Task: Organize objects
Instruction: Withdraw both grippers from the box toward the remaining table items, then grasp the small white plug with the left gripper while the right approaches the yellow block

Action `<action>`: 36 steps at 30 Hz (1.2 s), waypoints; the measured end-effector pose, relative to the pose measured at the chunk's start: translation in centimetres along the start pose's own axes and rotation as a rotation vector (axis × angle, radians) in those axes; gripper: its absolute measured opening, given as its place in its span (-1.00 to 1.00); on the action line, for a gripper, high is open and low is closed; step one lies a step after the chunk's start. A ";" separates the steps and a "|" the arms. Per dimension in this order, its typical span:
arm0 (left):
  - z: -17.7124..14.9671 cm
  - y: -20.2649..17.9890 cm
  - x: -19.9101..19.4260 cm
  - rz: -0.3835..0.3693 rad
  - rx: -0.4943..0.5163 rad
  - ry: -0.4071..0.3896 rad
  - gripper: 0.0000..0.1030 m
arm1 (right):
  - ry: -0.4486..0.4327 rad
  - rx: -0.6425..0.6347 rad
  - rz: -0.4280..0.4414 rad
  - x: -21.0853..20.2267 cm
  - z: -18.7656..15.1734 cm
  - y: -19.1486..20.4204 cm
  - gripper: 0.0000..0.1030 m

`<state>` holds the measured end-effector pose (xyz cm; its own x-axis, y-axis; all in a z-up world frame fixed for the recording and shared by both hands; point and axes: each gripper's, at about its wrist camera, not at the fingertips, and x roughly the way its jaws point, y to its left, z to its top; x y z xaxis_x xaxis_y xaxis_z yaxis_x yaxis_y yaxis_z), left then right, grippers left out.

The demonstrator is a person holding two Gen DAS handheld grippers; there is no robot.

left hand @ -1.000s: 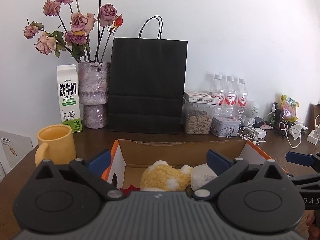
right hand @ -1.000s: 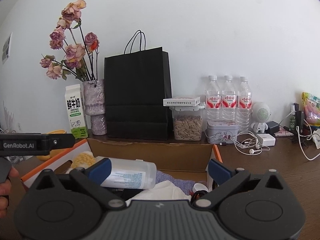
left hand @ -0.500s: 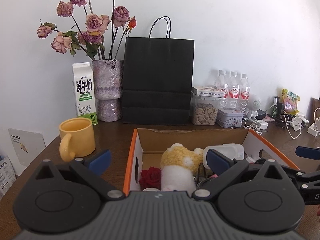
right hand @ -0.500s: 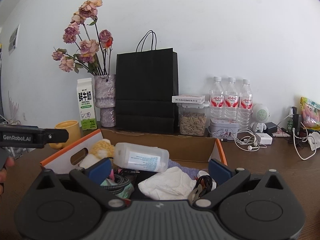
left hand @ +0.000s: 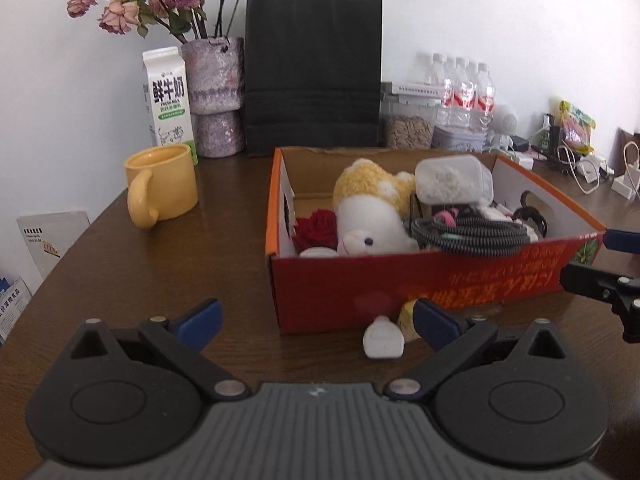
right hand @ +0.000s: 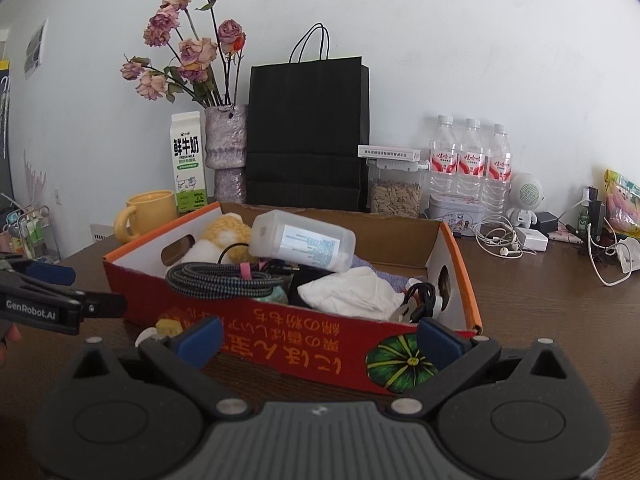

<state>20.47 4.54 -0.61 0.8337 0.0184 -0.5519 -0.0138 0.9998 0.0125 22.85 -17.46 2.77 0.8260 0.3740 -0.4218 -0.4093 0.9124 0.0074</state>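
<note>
An open red and orange cardboard box stands on the brown table. It holds a yellow and white plush toy, a red rose, a clear plastic bottle, a coiled braided cable and a white cloth. A small white object and a yellow one lie on the table against the box's front wall. My left gripper is open in front of the box, holding nothing. My right gripper is open too, at the box's front.
A yellow mug, milk carton, vase of dried roses and black paper bag stand behind the box. Water bottles, a seed jar, a tin, earphones and chargers crowd the back right.
Both grippers have pulled back and away from the box. Its red front wall and the small objects lying before it have come into view. Both stayed open.
</note>
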 end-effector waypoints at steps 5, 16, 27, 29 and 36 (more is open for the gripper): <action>-1.1 -1.0 1.8 -0.022 0.028 0.069 1.00 | 0.038 -0.006 0.001 0.4 -1.0 0.3 1.00; -1.3 -1.3 3.1 -0.074 0.013 0.100 0.37 | 0.077 0.001 0.003 1.4 -1.7 0.1 1.00; -1.3 -0.4 2.5 -0.177 -0.039 0.049 -0.46 | 0.100 -0.016 0.006 1.8 -2.0 0.7 1.00; -1.3 0.0 2.1 -0.168 -0.047 0.033 -0.46 | 0.106 -0.020 0.009 1.9 -2.1 1.0 1.00; -1.5 1.8 1.0 -0.123 -0.072 0.000 -0.46 | 0.135 -0.054 0.037 2.6 -2.0 3.2 1.00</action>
<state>20.46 6.39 -2.39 0.8315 -0.1040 -0.5457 0.0485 0.9922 -0.1153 22.90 -13.89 -0.17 0.7520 0.3780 -0.5401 -0.4614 0.8869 -0.0218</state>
